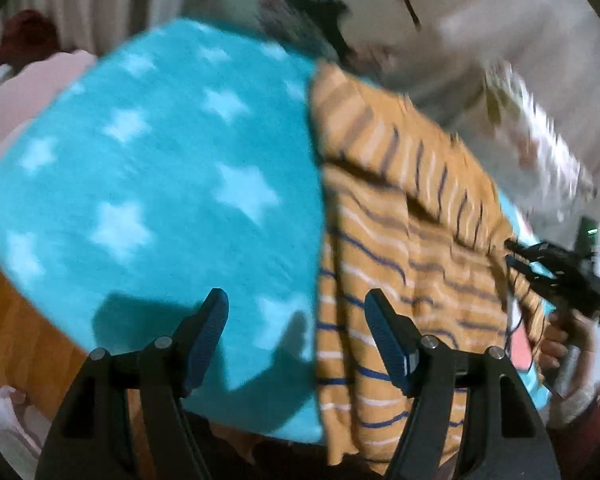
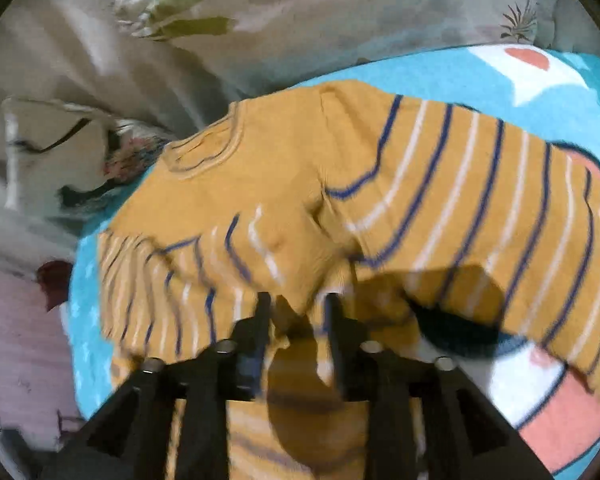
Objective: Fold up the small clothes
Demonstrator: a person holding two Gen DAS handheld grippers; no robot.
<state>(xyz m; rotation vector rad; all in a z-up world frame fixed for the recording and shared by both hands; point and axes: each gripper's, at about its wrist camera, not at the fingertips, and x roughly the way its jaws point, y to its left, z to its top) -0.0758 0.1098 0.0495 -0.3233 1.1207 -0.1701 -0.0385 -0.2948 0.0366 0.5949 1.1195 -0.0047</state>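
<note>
A mustard shirt (image 1: 400, 240) with blue and white stripes lies spread on a turquoise star-print blanket (image 1: 160, 180). My left gripper (image 1: 296, 304) hangs open above the shirt's left edge, one finger over the blanket, the other over the shirt, with nothing gripped. In the right wrist view the shirt (image 2: 380, 160) shows its neckline at the upper left and a sleeve folded across the body. My right gripper (image 2: 298, 304) is partly open, and a loose fold of the shirt's fabric lies between its fingers. That right gripper (image 1: 510, 254), held in a hand (image 1: 560, 344), also appears at the shirt's far right edge.
Floral bedding (image 2: 300, 0) is bunched beyond the blanket (image 2: 440, 76), which carries a white and pink cartoon print. A pink cloth (image 2: 20, 340) lies off its left side. A wooden surface (image 1: 12, 320) shows below the blanket's left edge. Everything is motion-blurred.
</note>
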